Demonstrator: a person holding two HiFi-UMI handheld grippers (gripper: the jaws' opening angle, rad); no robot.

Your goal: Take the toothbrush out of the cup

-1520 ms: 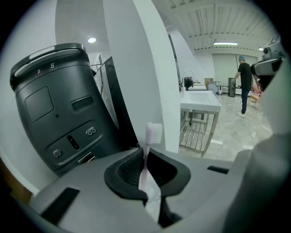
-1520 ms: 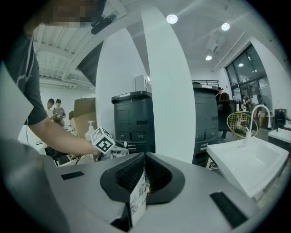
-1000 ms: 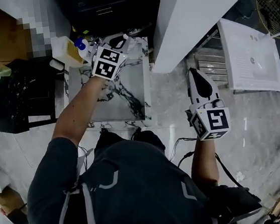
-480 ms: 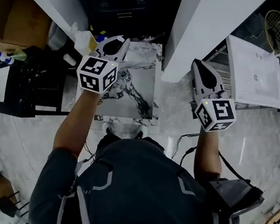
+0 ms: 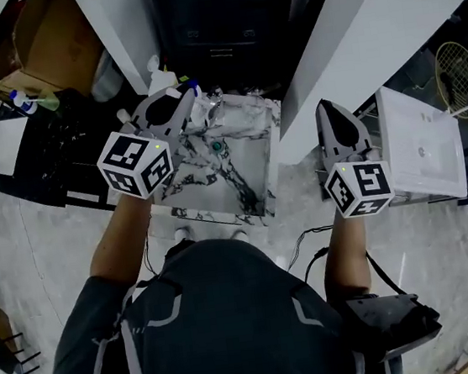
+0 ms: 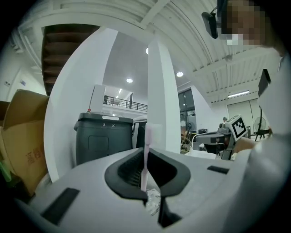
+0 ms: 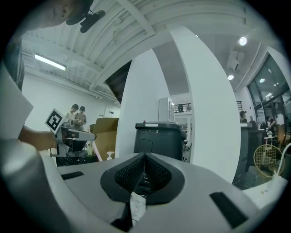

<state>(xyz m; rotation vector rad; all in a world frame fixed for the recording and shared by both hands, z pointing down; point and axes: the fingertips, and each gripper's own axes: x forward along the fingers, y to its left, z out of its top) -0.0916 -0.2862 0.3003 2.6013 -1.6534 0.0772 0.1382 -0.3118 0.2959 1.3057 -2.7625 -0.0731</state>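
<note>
My left gripper (image 6: 146, 157) is shut on a pale pink toothbrush (image 6: 146, 150), which stands upright between the jaws with its head on top. In the head view the left gripper (image 5: 180, 102) is held high over the back left of the marble table (image 5: 251, 150). A small round thing with a teal middle (image 5: 215, 146) sits on the marble below it and may be the cup. The right gripper (image 5: 327, 107) hangs to the right of the table, shut with nothing in it (image 7: 144, 158). From the right gripper view the left gripper (image 7: 75, 135) shows with the toothbrush (image 7: 96, 150) slanting down.
White pillars (image 5: 342, 33) rise on both sides of a dark cabinet (image 5: 213, 15). Bottles (image 5: 156, 69) stand at the table's back edge. A cardboard box (image 5: 38, 37) and a black table (image 5: 44, 154) are on the left. A white basin (image 5: 419, 146) is on the right. A dark bin (image 6: 103, 136) stands ahead.
The left gripper has risen from the table's back and come toward the head camera with the toothbrush in its jaws. The right gripper has risen a little.
</note>
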